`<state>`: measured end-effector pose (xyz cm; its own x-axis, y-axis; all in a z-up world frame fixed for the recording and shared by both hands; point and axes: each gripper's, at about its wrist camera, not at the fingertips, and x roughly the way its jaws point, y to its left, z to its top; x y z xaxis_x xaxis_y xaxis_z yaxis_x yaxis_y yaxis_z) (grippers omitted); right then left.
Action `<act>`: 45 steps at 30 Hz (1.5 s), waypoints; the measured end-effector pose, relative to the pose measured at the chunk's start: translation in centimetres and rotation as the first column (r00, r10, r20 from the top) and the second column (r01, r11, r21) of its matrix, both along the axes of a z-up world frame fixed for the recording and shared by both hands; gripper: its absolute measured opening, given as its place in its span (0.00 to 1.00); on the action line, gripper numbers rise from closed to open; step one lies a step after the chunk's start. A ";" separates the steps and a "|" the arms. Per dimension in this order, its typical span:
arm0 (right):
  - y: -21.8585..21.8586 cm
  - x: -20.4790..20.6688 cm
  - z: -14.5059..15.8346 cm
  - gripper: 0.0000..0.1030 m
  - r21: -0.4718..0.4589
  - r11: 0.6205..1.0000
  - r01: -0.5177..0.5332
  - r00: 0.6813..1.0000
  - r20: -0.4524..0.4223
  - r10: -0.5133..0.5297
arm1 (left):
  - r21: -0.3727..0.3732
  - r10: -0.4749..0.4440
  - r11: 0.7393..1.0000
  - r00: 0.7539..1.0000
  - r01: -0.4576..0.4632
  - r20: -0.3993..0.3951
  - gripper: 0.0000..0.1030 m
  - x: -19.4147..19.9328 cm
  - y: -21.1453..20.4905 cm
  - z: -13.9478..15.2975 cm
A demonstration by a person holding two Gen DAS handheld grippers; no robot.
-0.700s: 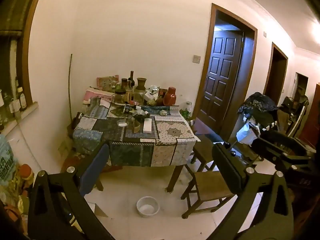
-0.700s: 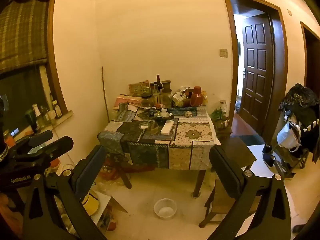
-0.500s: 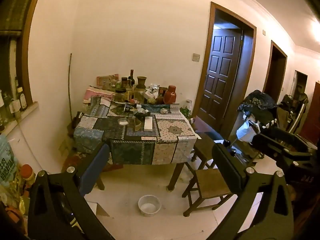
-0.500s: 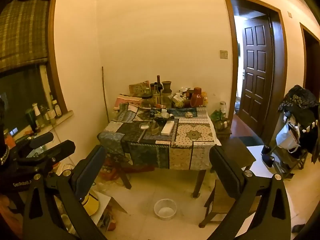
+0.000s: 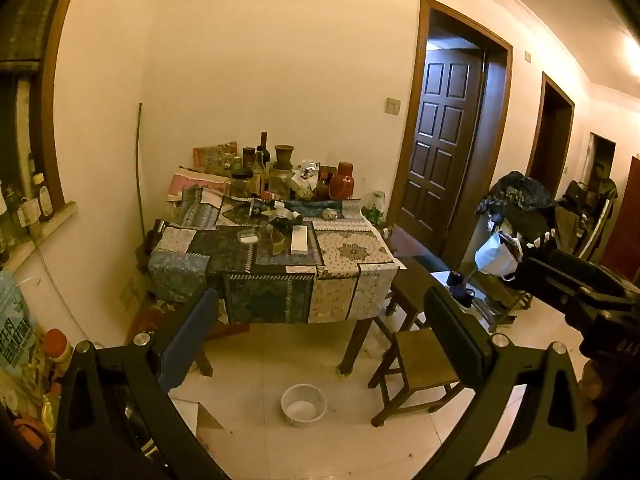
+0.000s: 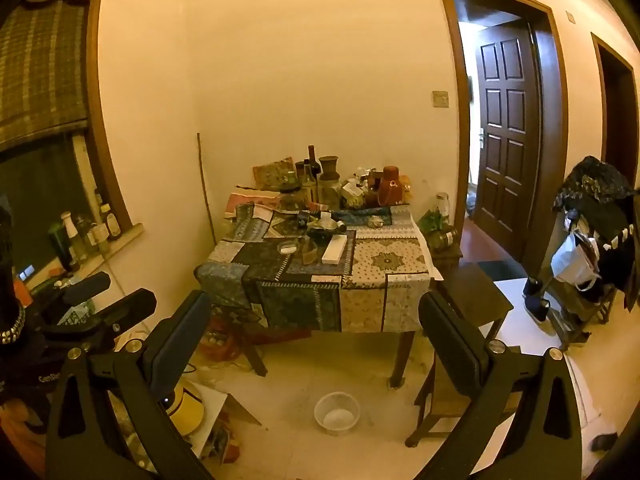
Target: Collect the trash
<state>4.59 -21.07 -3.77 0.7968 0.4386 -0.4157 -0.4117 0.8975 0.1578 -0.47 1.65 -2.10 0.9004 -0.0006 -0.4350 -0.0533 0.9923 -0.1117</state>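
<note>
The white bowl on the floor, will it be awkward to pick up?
The white bowl looks thin, probably light plastic, so its wall may flex under a pinch. It sits upright and open, so gripping the rim seems workable; a push would likely slide it over the tiles.

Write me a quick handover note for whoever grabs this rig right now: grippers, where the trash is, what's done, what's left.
Left gripper: open, holding nothing, raised well short of the table.
Right gripper: open, holding nothing, alongside the left.
Likely trash: clutter on the patchwork cloth around the long white box and small clear dish; paper and packaging on the floor at the left. White bowl sits on the floor in front of the table.
Done: nothing visibly collected.
Left: approach, pick the trash. No bin clearly visible.
</note>
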 end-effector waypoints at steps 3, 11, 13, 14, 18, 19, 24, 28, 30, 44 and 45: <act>0.1 0.0 0.2 1.00 -0.002 1.000 0.004 1.000 -0.004 -0.004 | -0.002 -0.002 1.000 1.000 0.002 -0.003 1.00 -0.1 0.0 -0.2; -0.1 0.0 0.0 1.00 -0.003 1.000 0.003 1.000 -0.004 -0.004 | -0.004 0.000 1.000 1.000 0.000 -0.008 1.00 0.2 -0.5 0.2; -0.1 0.0 -0.1 1.00 0.001 1.000 0.004 1.000 -0.002 -0.004 | -0.003 0.002 1.000 1.000 -0.002 -0.009 1.00 0.2 -0.6 0.2; -0.2 0.0 -0.1 1.00 0.000 1.000 0.003 1.000 0.000 -0.003 | -0.002 0.002 1.000 1.000 -0.002 -0.009 1.00 0.2 -0.7 0.2; -0.3 0.0 -0.1 1.00 -0.003 1.000 0.001 1.000 0.001 -0.001 | -0.006 -0.001 1.000 1.000 0.001 -0.011 1.00 0.3 -0.4 0.2; -0.2 0.0 -0.1 1.00 -0.002 1.000 0.002 1.000 0.000 -0.002 | -0.006 -0.001 1.000 1.000 0.001 -0.011 1.00 0.3 -0.5 0.1; -0.4 0.2 0.0 1.00 -0.002 1.000 -0.003 1.000 -0.003 0.003 | -0.006 0.001 1.000 1.000 -0.001 -0.012 1.00 0.3 -0.3 0.2; -0.5 0.0 0.0 1.00 0.000 1.000 -0.005 1.000 -0.003 0.005 | -0.008 0.000 1.000 1.000 0.000 -0.011 1.00 0.3 -0.2 0.1; -0.3 0.1 -0.1 1.00 -0.003 1.000 -0.008 1.000 -0.003 0.007 | -0.009 -0.001 1.000 1.000 0.001 -0.012 1.00 0.4 -0.1 0.2; 0.1 0.0 -0.1 1.00 -0.014 1.000 -0.010 1.000 -0.002 0.010 | -0.015 -0.002 1.000 1.000 0.002 -0.012 1.00 0.6 0.1 0.1; 0.1 0.0 -0.1 1.00 -0.015 1.000 -0.009 1.000 -0.002 0.009 | -0.017 -0.002 1.000 1.000 0.001 -0.010 1.00 0.7 0.2 0.2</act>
